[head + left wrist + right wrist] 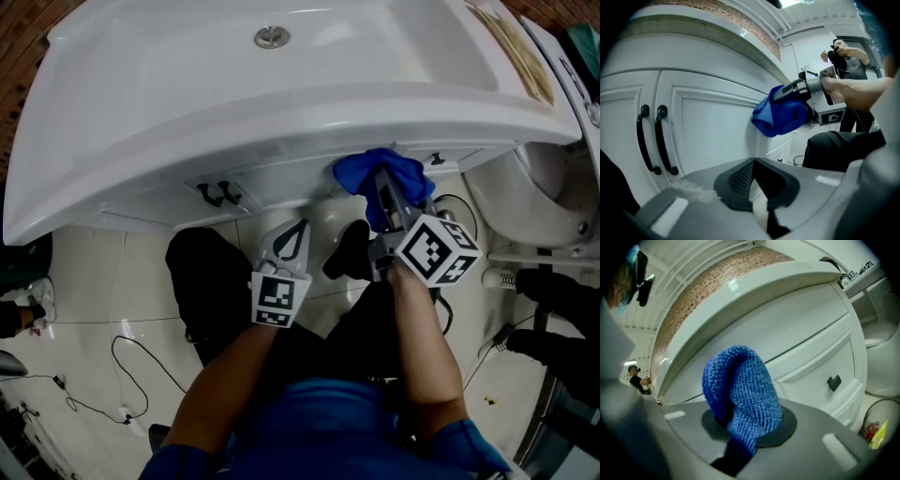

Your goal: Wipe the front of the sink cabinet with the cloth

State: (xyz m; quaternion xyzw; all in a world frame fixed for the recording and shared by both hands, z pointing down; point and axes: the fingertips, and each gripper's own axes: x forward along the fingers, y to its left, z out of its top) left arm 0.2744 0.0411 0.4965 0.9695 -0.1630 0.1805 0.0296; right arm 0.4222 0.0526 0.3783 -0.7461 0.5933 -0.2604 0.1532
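A blue cloth (375, 173) is bunched in my right gripper (382, 189), which is shut on it just under the sink's overhang. In the right gripper view the cloth (743, 390) rises between the jaws toward the white cabinet front (787, 343). The left gripper view shows the cloth (780, 115) at the door panel (712, 126); whether it touches I cannot tell. My left gripper (292, 232) hangs lower and left, off the cabinet, shut on nothing (752, 161). Two black door handles (649, 140) are left of it.
The white sink basin (234, 103) juts out over the cabinet. A black drawer knob (833, 381) sits right of the cloth. A toilet (539, 202) stands at the right, and a bin (876, 427) beside it. A cable (131, 366) lies on the floor. Another person (846, 56) stands far off.
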